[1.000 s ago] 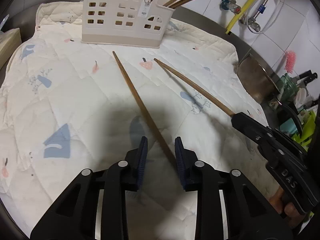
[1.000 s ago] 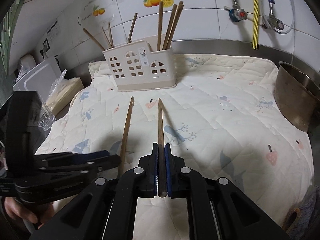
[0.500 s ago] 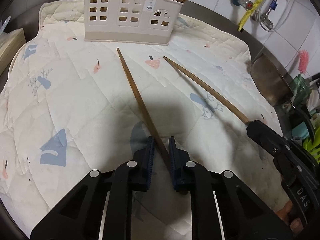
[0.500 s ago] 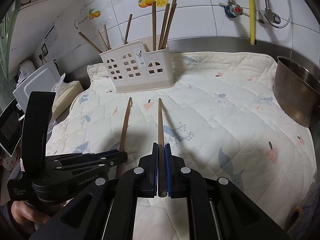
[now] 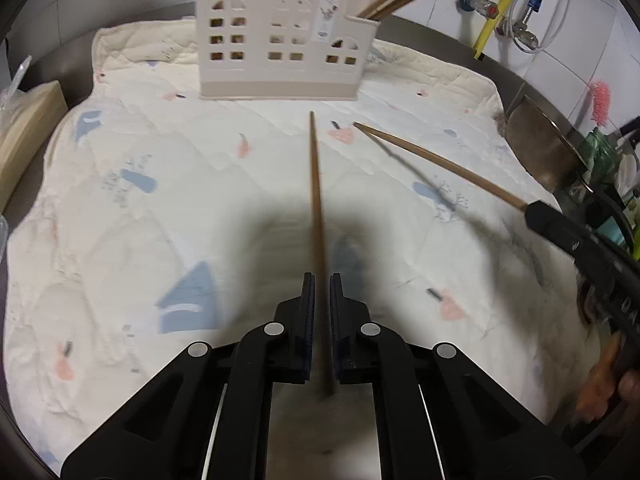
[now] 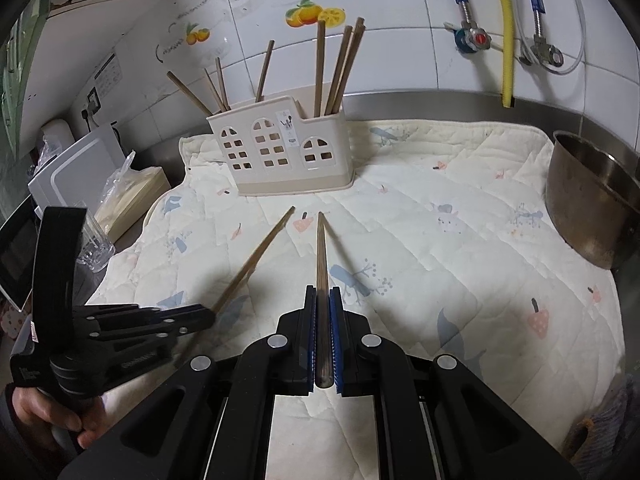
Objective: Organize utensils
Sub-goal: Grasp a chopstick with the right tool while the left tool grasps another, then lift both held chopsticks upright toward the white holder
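Both grippers were clamped on wooden sticks. One long, thin brown chopstick (image 5: pixel 318 216) sat between the left gripper's (image 5: pixel 322 292) black jaws, which were squeezed shut on it. Its tip pointed far, toward the holder (image 5: pixel 280 48). The right gripper (image 6: pixel 323 304) had blue pads pressed tight on the other chopstick (image 6: pixel 321 252), whose tip also pointed far.

The holder was cream plastic, shaped like a little house with window holes. More chopsticks (image 6: pixel 340 68) stood up in it. It stood at the far side of a soft, quilted cloth (image 6: pixel 460 240) with small blue and pink pictures. A round, shiny metal bowl (image 6: pixel 588 200) sat on the right. A bag (image 6: pixel 128 196) and a clear cup (image 6: pixel 94 248) were on the left. Nothing stood between the chopsticks and the holder.
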